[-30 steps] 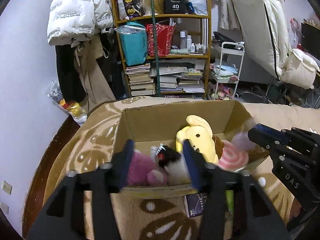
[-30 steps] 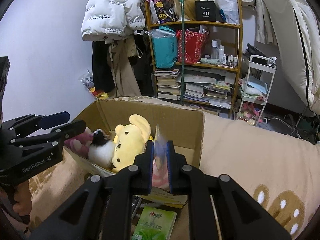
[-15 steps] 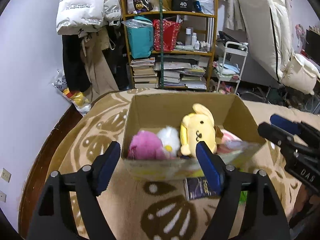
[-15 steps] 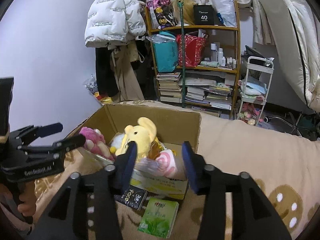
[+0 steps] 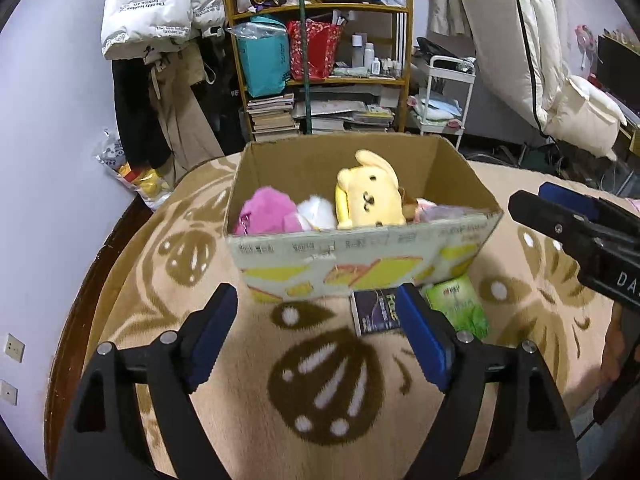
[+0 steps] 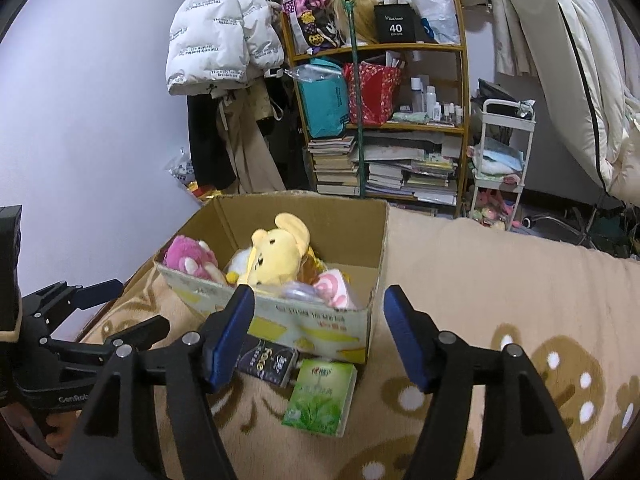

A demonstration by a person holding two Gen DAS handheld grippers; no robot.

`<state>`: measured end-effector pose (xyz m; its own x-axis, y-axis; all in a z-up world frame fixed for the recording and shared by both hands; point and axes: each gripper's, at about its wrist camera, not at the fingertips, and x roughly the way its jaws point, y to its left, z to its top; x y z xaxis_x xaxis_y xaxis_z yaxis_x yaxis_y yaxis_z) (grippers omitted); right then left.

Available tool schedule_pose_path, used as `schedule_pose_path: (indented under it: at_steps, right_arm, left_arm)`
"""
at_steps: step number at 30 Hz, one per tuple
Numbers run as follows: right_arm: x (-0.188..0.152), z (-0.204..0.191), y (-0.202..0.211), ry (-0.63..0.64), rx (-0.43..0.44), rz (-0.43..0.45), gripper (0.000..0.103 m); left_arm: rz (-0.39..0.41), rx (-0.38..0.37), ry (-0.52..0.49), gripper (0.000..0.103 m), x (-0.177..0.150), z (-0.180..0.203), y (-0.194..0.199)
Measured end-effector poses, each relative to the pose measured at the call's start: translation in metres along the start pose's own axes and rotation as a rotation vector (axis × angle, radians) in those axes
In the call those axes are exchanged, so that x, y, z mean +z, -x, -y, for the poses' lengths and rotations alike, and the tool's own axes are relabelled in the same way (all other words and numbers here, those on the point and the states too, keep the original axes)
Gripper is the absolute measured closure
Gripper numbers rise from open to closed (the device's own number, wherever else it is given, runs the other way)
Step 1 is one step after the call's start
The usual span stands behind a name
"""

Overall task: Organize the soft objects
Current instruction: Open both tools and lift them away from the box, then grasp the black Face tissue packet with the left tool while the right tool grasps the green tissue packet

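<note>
An open cardboard box [image 5: 360,256] [image 6: 320,320] stands on the beige patterned blanket. It holds a yellow dog plush [image 5: 370,200] [image 6: 276,258], a pink plush [image 5: 266,212] [image 6: 186,256], a white fluffy plush [image 5: 318,214] and a pink swirl plush [image 6: 332,290] in clear wrap. My left gripper [image 5: 316,340] is open and empty, in front of the box. My right gripper [image 6: 320,336] is open and empty, at the box's near right corner. Each gripper shows in the other's view, the right one [image 5: 576,220] and the left one [image 6: 80,320].
A dark tissue pack [image 5: 376,312] [image 6: 268,364] and a green tissue pack [image 5: 460,304] [image 6: 322,396] lie on the blanket against the box. Behind stand a cluttered bookshelf [image 5: 320,60], hanging coats [image 5: 156,12], a white cart [image 5: 444,92] and a propped mattress [image 5: 532,40].
Both grippers opened and drew back from the box. The left let go of the white and black plush, the right let go of the wrapped pink swirl plush; both now lie in the box.
</note>
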<state>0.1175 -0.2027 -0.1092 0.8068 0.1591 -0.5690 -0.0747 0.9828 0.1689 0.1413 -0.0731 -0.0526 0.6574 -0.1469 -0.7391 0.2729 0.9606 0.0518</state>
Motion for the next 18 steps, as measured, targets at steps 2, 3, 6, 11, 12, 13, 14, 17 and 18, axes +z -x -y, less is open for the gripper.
schedule_pose_path:
  at_steps: [2, 3, 6, 11, 12, 13, 14, 17, 18]
  right_arm:
    - [-0.005, 0.000, 0.000, -0.001, -0.008, -0.012, 0.024]
    - [-0.007, 0.001, 0.001, -0.003, -0.009, -0.015, 0.023]
    - [-0.013, 0.003, -0.001, -0.018, -0.004, -0.031, 0.021]
    - [-0.021, 0.006, -0.012, -0.031, -0.006, -0.084, 0.013]
    - [-0.022, 0.007, -0.013, -0.035, -0.005, -0.089, 0.012]
    - [-0.024, 0.009, -0.016, -0.042, -0.001, -0.099, 0.011]
    - [-0.025, 0.009, -0.018, -0.048, 0.002, -0.108, 0.011]
    - [-0.030, 0.012, -0.027, -0.062, 0.006, -0.145, 0.011]
    - [-0.032, 0.012, -0.030, -0.062, 0.004, -0.152, 0.010]
  left_arm:
    - [-0.011, -0.008, 0.001, 0.019, -0.004, 0.000, -0.001]
    - [-0.018, -0.010, 0.003, 0.018, -0.006, 0.001, -0.002]
    - [-0.037, -0.015, 0.006, 0.017, -0.011, 0.002, -0.007]
    - [-0.065, -0.017, 0.014, 0.010, -0.017, 0.003, -0.016]
    - [-0.069, -0.019, 0.017, 0.010, -0.018, 0.003, -0.019]
    - [-0.075, -0.021, 0.019, 0.009, -0.019, 0.003, -0.020]
    - [-0.084, -0.024, 0.022, 0.009, -0.020, 0.002, -0.023]
    - [-0.114, -0.030, 0.030, 0.009, -0.023, 0.001, -0.033]
    - [-0.123, -0.035, 0.033, 0.009, -0.024, 0.001, -0.036]
